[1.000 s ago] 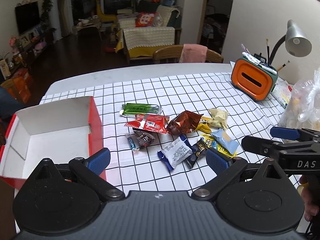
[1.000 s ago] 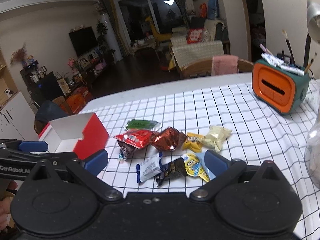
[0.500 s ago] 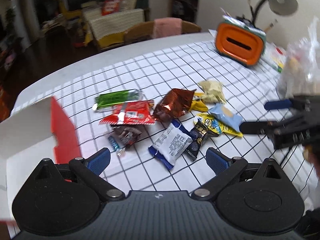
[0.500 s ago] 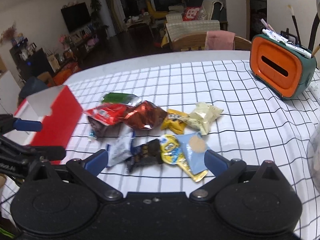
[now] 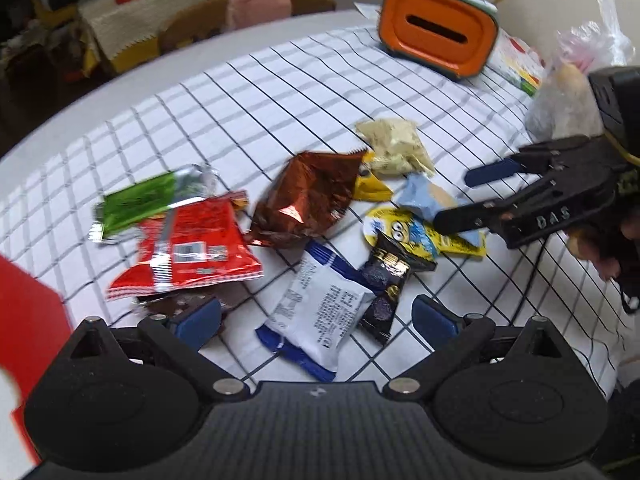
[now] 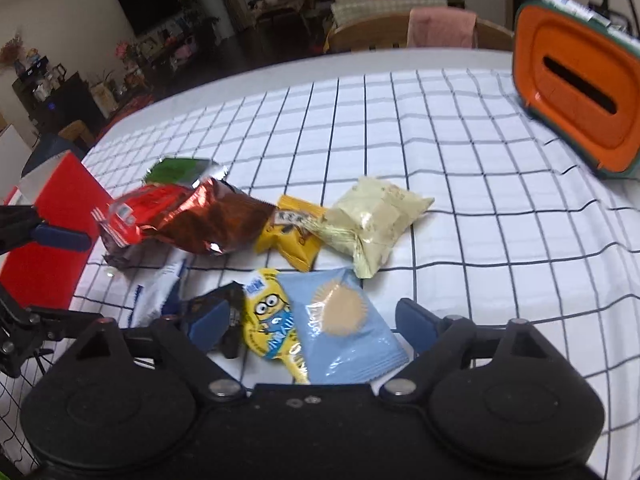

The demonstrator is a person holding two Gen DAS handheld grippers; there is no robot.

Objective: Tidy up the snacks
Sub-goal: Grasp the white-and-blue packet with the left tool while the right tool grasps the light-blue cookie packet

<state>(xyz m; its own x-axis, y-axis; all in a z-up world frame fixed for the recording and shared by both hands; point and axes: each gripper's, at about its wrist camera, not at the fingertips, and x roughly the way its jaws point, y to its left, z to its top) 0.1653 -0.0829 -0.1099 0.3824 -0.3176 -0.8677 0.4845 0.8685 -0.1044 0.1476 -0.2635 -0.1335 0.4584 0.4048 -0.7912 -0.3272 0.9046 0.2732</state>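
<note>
Now the snacks lie in a loose heap on the checked cloth [image 6: 460,120]. Between the spread fingers of the left gripper [image 5: 316,318] is a white-and-blue packet [image 5: 320,312], with a small black packet [image 5: 384,284] touching its right side. Left of it, a red packet [image 5: 188,244] lies over a dark wrapper [image 5: 176,300] and partly over a green packet [image 5: 136,200]. A brown foil bag [image 5: 308,196] stands in the middle of the heap, puffed up. Behind it are a yellow packet [image 6: 292,232] and a pale cream packet [image 6: 372,220], which touch each other.

The right gripper [image 6: 312,324] is also spread wide and holds nothing. Between its fingers lie a light blue packet [image 6: 344,328] and, just beside it on the left, a yellow packet with a cartoon figure [image 6: 268,320]. In the left wrist view the same gripper comes in from the right, low over these two packets; I cannot tell if its tips touch them.

A red box [image 6: 52,216] stands at the left edge of the cloth, near the heap. Well apart, at the far right, an orange holder [image 5: 438,46] stands with pens in it. A clear plastic bag [image 5: 576,92] lies near it, and behind the table there is a chair with a pink towel [image 6: 442,26] over its back.
</note>
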